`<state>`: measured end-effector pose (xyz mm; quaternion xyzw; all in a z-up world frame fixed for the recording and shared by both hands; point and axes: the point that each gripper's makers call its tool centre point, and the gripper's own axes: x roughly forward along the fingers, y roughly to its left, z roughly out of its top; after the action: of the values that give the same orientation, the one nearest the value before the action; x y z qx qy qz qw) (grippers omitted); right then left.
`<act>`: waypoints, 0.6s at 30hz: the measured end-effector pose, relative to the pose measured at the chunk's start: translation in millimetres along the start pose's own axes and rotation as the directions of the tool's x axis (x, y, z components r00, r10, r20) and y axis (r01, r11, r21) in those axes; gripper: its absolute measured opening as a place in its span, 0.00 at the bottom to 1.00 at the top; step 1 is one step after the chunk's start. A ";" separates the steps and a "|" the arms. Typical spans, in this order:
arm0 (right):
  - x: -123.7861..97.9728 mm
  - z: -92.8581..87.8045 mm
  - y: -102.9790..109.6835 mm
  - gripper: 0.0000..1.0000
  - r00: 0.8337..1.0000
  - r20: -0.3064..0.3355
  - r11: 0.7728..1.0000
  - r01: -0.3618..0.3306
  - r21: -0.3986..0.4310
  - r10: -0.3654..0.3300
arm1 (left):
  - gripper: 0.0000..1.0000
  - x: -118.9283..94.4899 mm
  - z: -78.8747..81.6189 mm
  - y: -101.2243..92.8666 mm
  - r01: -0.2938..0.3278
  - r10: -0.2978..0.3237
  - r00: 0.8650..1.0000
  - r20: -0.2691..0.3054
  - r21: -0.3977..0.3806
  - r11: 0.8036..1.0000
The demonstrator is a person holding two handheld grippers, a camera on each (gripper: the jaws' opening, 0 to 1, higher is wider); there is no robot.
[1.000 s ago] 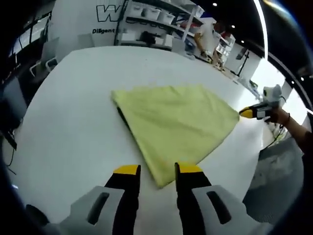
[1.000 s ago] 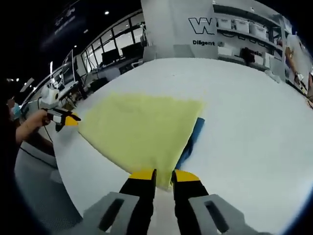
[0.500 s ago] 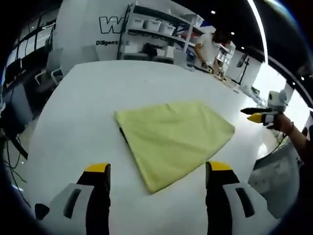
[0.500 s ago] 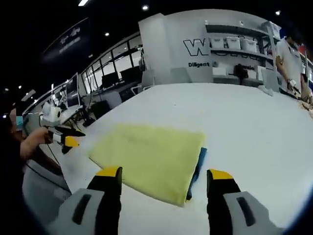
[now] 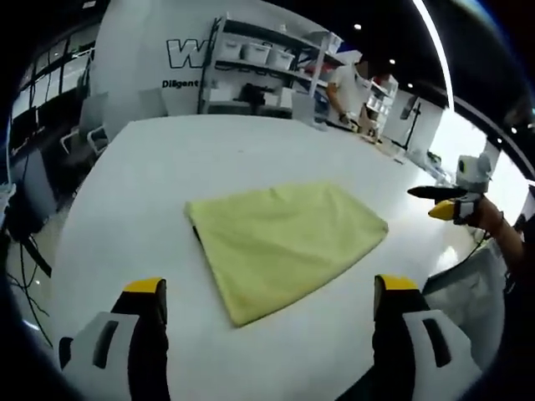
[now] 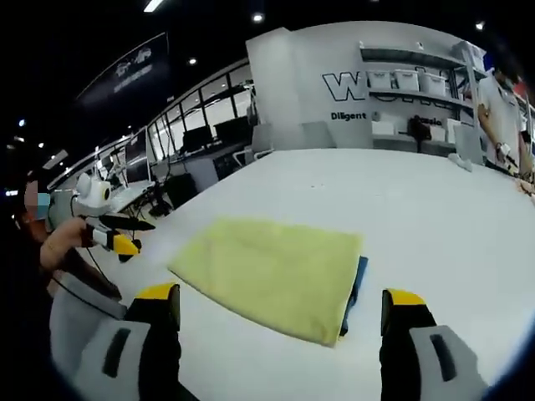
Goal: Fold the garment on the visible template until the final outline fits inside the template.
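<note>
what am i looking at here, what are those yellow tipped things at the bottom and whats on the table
Those are two hand-held grasping tools, one in each of a person's hands, each carrying its own camera looking along its jaws. The left tool and right tool are both open and hold nothing. On the round white table lies a folded yellow cloth garment, with a blue template sheet peeking out along one edge beneath it. Each view also catches the other tool off to the side.

Your folded yellow cloth garment (image 5: pixel 282 244) lies flat near the middle of the round white table (image 5: pixel 167 167), on top of the blue template (image 6: pixel 358 281), which peeks out along one edge. Behind the table stand the white storage shelves (image 5: pixel 259 71).
</note>
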<state>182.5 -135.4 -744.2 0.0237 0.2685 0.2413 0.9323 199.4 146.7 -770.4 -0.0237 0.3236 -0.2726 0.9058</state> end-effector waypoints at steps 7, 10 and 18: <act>-8.3 2.5 3.2 0.99 1.000 0.004 1.000 0.006 -0.016 -0.006 | 0.99 -4.5 1.9 -8.8 0.004 -0.004 1.000 0.014 0.027 1.000; -8.8 0.2 4.8 0.99 1.000 0.000 1.000 0.010 -0.029 -0.010 | 0.99 -6.1 5.2 -11.4 0.001 -0.002 0.999 0.039 0.035 0.999; -9.8 -8.8 2.7 0.99 1.000 -0.021 1.000 0.016 -0.022 -0.016 | 0.99 -4.7 0.2 -12.7 -0.008 0.007 1.000 0.018 0.047 0.999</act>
<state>169.6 -138.3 -746.5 0.0087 0.2758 0.2369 0.9315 190.4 138.3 -764.7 -0.0036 0.3093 -0.2763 0.9099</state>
